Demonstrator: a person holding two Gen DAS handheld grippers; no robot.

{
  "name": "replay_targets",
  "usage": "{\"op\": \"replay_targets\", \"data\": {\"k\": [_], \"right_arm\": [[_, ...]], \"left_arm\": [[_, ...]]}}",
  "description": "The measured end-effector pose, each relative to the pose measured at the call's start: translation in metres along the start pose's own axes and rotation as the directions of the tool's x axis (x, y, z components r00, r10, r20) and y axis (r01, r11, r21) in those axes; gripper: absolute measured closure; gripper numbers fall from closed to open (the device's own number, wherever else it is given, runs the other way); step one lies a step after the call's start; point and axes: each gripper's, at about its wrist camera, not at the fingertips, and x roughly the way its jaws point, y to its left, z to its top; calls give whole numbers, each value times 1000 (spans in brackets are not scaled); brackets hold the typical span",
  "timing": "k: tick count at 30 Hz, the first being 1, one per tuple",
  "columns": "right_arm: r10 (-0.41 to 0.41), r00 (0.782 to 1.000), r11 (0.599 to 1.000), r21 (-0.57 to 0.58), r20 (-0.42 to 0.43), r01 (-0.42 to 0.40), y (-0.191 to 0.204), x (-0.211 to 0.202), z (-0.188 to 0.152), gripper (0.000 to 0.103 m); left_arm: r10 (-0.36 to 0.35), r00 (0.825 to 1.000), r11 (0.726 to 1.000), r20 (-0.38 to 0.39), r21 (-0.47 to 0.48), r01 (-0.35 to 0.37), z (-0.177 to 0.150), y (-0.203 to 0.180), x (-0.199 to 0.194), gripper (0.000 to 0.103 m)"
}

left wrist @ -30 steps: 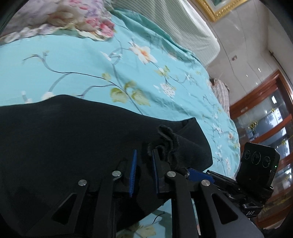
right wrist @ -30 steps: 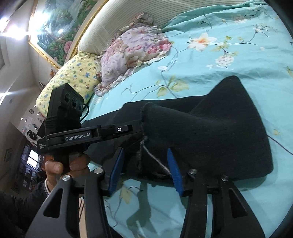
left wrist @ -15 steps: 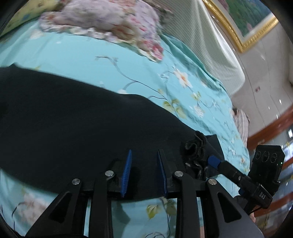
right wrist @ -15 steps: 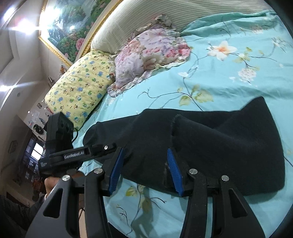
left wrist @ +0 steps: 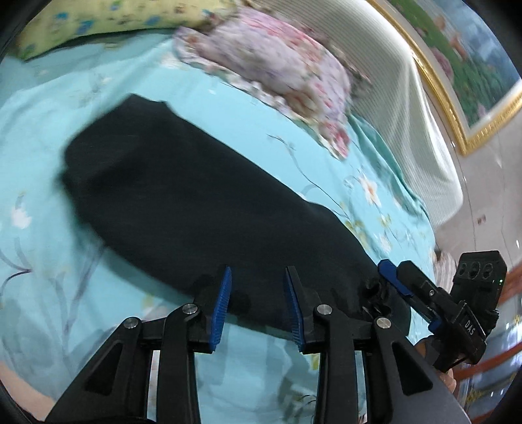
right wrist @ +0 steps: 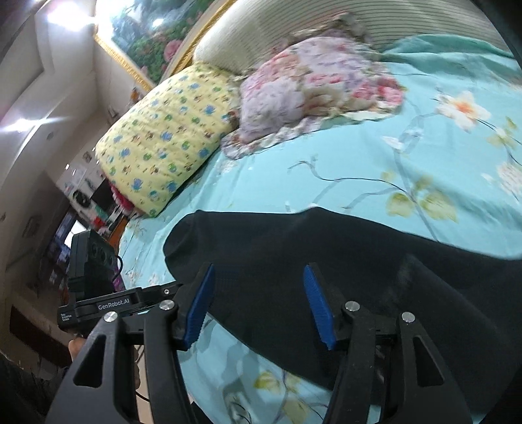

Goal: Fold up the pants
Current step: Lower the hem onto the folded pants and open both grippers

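Pants [left wrist: 202,202], black, lie flat across the teal flowered bedsheet [left wrist: 326,156], folded into one long dark band with a rounded end toward the yellow pillow [right wrist: 163,143]. Fabric looks thick and matte, no visible pattern; edges blurred by motion. A bunched, frayed bit shows at the near edge by the right gripper [left wrist: 388,277]. Floral pillow [left wrist: 277,65] sits beyond the pants, next to the yellow pillow, against the striped headboard [right wrist: 277,29]. Left gripper [left wrist: 257,277] hangs over the near edge of the pants, jaws opening, a narrow gap, blue pads not pressing cloth. Right gripper [right wrist: 257,277] also over the pants' near edge, jaws opening, medium-wide, gripping nothing.
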Motion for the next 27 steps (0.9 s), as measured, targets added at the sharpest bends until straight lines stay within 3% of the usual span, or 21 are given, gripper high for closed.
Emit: {"op": "replay_targets", "data": {"k": [12, 27], "right_arm": [[49, 993, 987, -148, -112, -66, 40, 56, 32, 45], [78, 962, 946, -286, -260, -155, 73, 133, 70, 43]], "left_arm": [[48, 996, 987, 75, -158, -36, 5, 58, -37, 61], [62, 997, 953, 47, -301, -45, 14, 101, -23, 53]]}}
